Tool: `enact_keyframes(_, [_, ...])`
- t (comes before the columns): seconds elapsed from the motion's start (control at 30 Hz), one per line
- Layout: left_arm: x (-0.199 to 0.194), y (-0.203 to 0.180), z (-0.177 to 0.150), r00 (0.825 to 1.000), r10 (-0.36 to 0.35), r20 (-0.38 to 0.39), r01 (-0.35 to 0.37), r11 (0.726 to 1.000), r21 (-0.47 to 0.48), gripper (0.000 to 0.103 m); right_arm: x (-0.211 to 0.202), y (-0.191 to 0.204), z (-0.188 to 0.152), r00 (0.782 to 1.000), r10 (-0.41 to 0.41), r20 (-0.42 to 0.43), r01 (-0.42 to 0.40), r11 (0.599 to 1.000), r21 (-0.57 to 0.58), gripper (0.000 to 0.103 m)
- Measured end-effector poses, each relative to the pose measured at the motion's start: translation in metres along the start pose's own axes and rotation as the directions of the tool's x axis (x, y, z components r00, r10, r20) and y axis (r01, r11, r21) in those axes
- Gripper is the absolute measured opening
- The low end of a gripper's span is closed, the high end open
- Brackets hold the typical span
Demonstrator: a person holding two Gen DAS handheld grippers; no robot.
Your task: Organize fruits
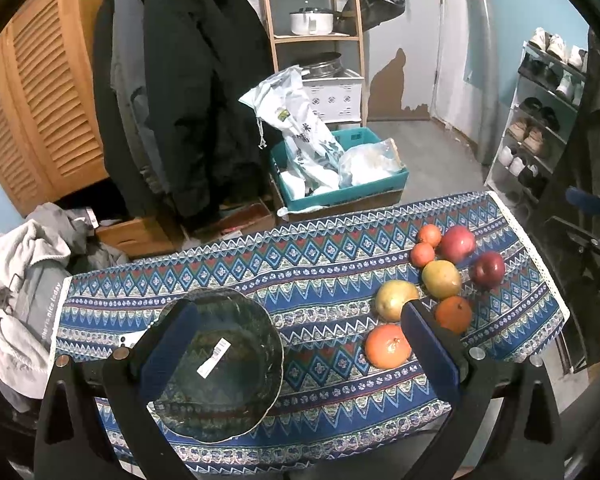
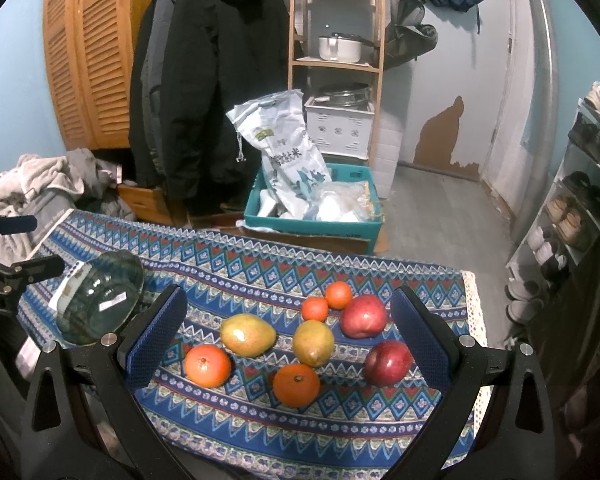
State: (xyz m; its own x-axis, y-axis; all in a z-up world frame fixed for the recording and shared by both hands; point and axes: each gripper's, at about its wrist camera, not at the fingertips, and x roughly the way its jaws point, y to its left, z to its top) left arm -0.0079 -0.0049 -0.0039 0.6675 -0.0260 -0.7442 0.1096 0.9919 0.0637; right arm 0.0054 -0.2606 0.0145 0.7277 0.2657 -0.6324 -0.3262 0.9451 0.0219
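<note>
While both grippers are held above the patterned tabletop (image 2: 260, 276), their fingers are seen spread wide with nothing between them: the left gripper (image 1: 300, 344) over a glass bowl (image 1: 220, 364), the right gripper (image 2: 288, 340) over the fruits. Two pears are laid on their sides; the left pear (image 2: 247, 334) has its long axis running left to right, while the right pear (image 2: 313, 342) is angled toward the near edge. Oranges and two red apples (image 2: 388, 362) are clustered around them.

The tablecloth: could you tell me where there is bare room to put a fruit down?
Free cloth lies between the glass bowl and the nearest pear, and along the far edge behind them. The right end is crowded with fruit, from the oranges to the apples.
</note>
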Motion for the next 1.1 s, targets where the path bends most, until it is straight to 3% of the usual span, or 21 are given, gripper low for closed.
enact_keyframes(0.7, [0.011,-0.017,0.004,0.999,-0.03,-0.02,0.031,0.999,0.022,0.102,0.0,-0.023,-0.001,0.999,-0.03,-0.028,0.031,0.999,0.029,0.1])
enact_keyframes(1.1, [0.069,-0.04,-0.009,0.983,-0.046,-0.179,0.056,0.997,0.055,0.102,0.035,-0.064,-0.016,0.982,-0.1,-0.161,0.114,0.99,0.078,0.1])
